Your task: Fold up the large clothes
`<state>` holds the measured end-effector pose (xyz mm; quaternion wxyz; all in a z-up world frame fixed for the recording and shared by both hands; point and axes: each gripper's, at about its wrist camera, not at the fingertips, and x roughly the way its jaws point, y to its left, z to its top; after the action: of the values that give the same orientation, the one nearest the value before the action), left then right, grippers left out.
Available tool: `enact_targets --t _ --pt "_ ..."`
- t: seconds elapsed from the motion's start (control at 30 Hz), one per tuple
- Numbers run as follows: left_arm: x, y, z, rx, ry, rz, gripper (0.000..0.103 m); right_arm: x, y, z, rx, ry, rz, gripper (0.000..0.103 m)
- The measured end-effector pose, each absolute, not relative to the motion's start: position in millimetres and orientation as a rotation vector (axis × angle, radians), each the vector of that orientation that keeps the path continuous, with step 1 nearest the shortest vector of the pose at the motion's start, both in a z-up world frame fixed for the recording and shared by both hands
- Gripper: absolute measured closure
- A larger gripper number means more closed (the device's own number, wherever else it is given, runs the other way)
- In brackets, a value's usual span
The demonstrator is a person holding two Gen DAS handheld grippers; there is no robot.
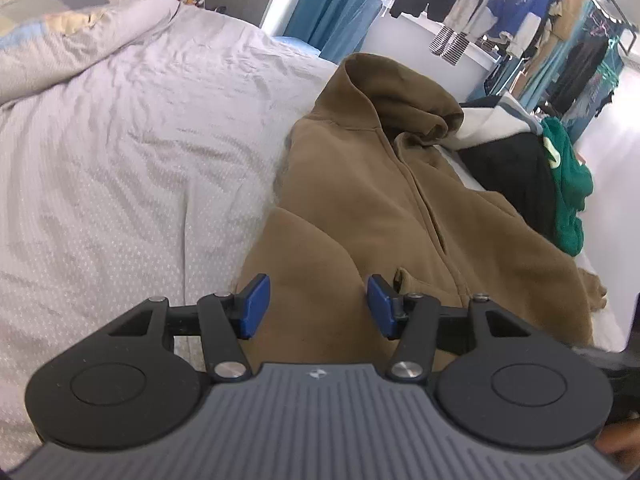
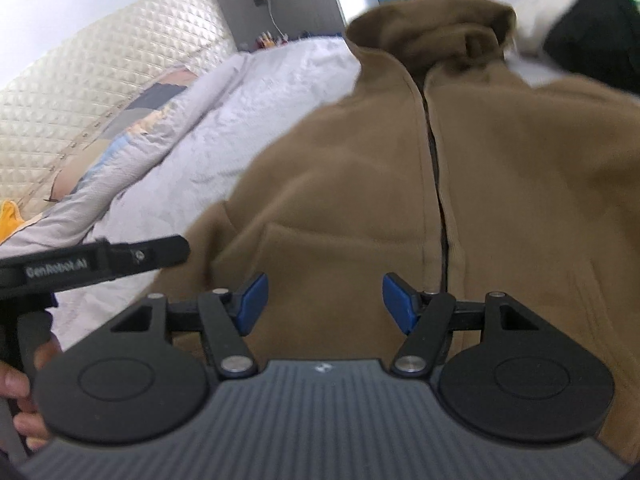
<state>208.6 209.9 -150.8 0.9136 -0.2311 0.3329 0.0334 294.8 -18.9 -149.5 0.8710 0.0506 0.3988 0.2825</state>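
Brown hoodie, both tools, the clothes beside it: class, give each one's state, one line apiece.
Brown hoodie: spread front-up on bed, zipped, unfolded.
Left tool: open, holding nothing.
Right tool: open, holding nothing.
Green garment: crumpled.
Black garment: heaped, unfolded.

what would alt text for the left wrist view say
A brown zip-up hoodie lies spread on a bed with a pale grey cover, the open left tool above its lower part, empty. Dark and green clothes are piled beyond.
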Motion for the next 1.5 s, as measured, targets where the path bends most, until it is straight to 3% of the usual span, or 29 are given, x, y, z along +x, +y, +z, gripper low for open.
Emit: enact_targets --t 0.53,0.77,1.2,1.3,1.37,1.5 --pt "158.6 277.7 -114.6 -0.504 0.972 0.257 0.043 287.3 -45.5 -146.3 0.194 0.847 0.612 0.037" --pt "146.3 287.0 -140.7 -0.521 1.123 0.220 0.044 286.9 -53.0 -147.5 0.232 0.861 0.608 0.037" --pt "161.6 266.8 -170.0 -0.537 1.171 0.105 0.044 289.7 -41.0 -158.9 0.199 0.903 0.596 0.037" --pt "169.8 263.5 -181.3 -0.552 1.208 0.071 0.054 291.8 -36.1 -162.0 0.180 0.907 0.594 0.038" --pt "175.3 261.0 -187.4 -0.539 1.234 0.078 0.071 293.0 -33.1 -164.8 0.168 0.909 0.591 0.038" --pt "174.2 252.3 -171.4 -0.445 1.170 0.109 0.084 293.0 -27.3 -166.6 0.146 0.896 0.590 0.038"
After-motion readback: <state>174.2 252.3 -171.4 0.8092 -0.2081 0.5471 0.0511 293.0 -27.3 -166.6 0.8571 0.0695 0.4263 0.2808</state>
